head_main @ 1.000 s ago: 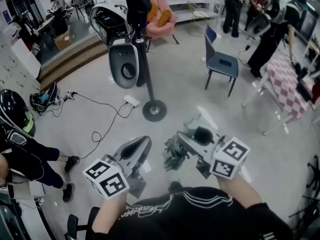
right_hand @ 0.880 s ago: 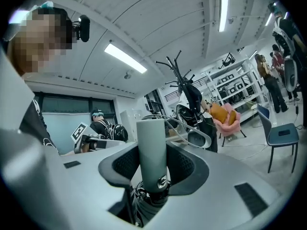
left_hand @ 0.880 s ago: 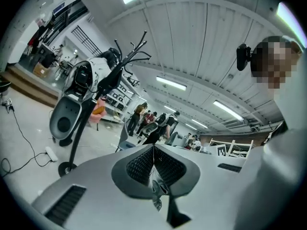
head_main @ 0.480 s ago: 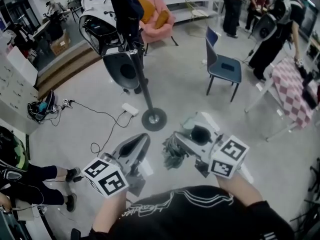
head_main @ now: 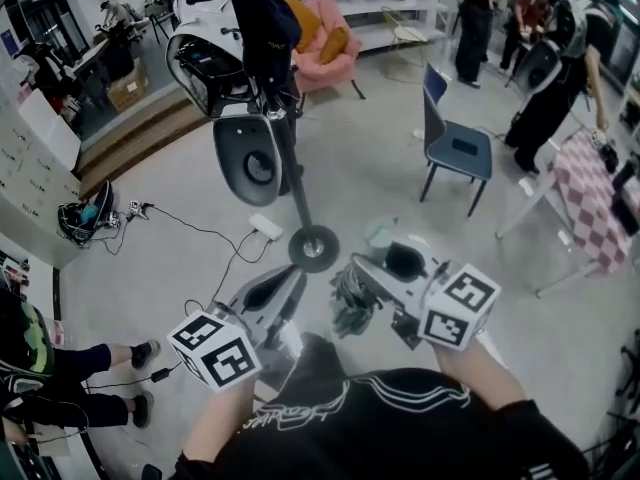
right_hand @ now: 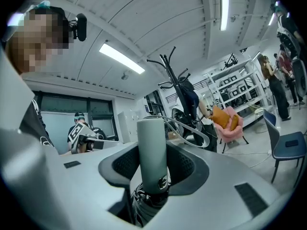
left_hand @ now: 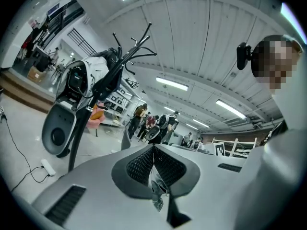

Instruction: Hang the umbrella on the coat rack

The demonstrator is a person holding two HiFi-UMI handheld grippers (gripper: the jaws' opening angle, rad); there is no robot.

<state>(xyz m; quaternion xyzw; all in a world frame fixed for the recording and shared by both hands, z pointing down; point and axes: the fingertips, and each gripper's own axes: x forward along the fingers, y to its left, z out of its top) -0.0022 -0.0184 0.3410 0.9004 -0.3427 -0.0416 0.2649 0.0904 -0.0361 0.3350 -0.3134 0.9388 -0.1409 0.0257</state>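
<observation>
Currently the right gripper (head_main: 395, 265) is clenched on the umbrella (head_main: 352, 303): in the right gripper view its two pads press on either side of the pale grey handle (right_hand: 152, 143), which stands upright between them, with the folded dark canopy bunched just under the jaws and a thin wrist loop arching off the top of the handle. From the head view the umbrella sits on the near side of the coat rack (head_main: 297, 183), not far from its round base (head_main: 313, 248) and apart from it, well below the hooks. The left gripper (head_main: 280, 290) is level with the umbrella on the near side of that same base, a little to the left of it; its jaws are pressed together with nothing gripped, as the left gripper view shows (left_hand: 153, 163). The coat rack already carries a dark garment (head_main: 265, 18) near its top and bulky white-and-black items beside the pole. A white power strip (head_main: 265, 228) lies on the floor just left of the rack's base, a blue chair (head_main: 452, 140) stands to the rack's right, and a pink armchair (head_main: 325, 33) sits beyond the rack.
</observation>
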